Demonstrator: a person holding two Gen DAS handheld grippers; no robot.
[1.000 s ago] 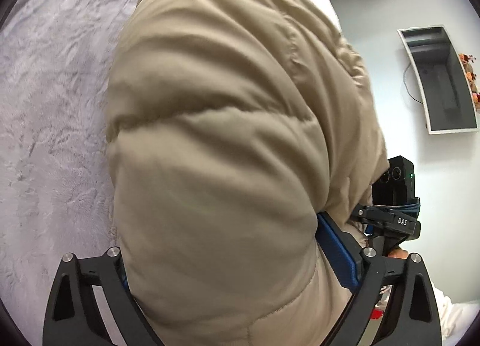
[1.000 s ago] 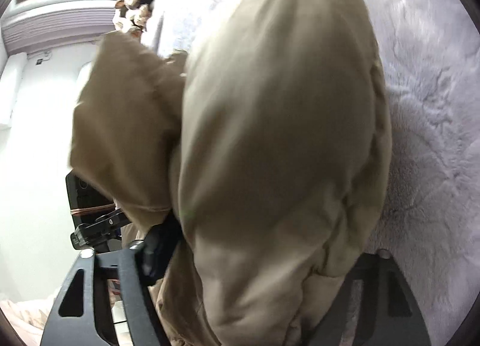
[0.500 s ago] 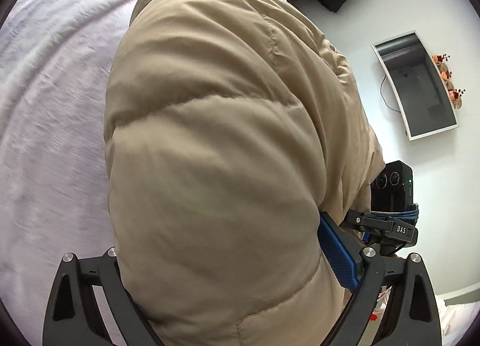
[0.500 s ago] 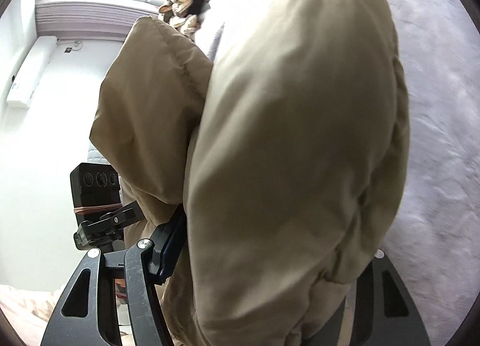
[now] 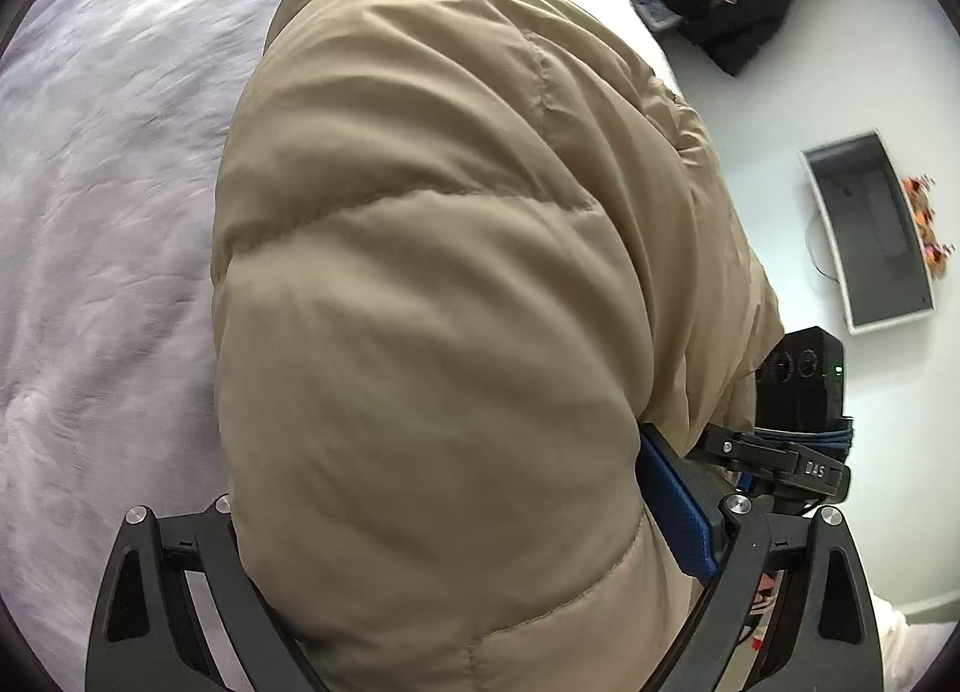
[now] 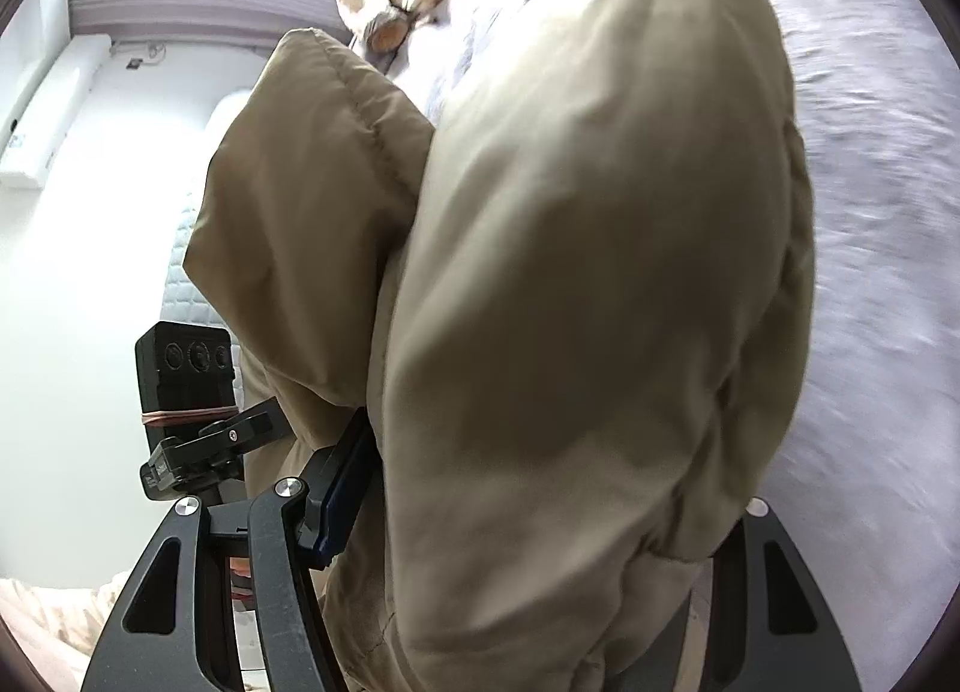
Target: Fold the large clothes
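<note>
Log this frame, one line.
left gripper: shut on beige quilted puffer jacket | right gripper: shut on it | above grey blanket

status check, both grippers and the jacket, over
Left gripper and right gripper both clamped on the tan puffer jacket. Jacket bunched up, held over the grey bed cover. Nothing seen in the way.

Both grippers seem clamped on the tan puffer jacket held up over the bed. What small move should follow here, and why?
Probably lower both together toward the grey bedspread. The puffer jacket bulges between the left gripper fingers and likewise fills the right gripper, hanging bunched with a flap beside it, so it seems to need a flat surface before any fold can be laid.
</note>
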